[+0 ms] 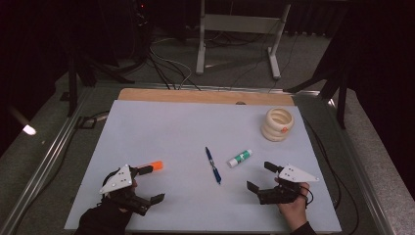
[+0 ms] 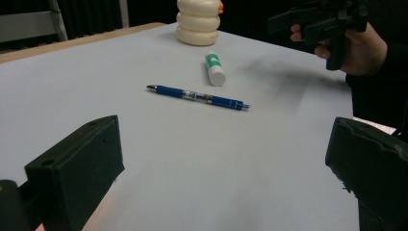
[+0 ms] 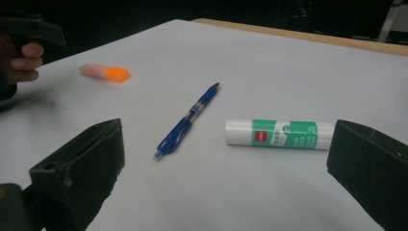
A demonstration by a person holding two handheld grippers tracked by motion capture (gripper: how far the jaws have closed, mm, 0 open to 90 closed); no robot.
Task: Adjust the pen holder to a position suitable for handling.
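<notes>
Blue pen [image 1: 213, 165] lies near the middle of my pale tabletop [image 1: 161, 127], with the green-and-white glue stick [image 1: 240, 158] just beside it toward the right edge. My left gripper [image 1: 149, 183] sits at the near left, jaws spread wide on nothing, close to an orange-capped marker [image 1: 152, 166]. My right gripper [image 1: 259, 177] waits at the near right, equally released. Cream stacked rings [image 1: 277, 124] stand by the far right corner.

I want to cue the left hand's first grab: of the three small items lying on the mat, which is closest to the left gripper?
The orange-capped marker; it lies just beside the left gripper.
</notes>
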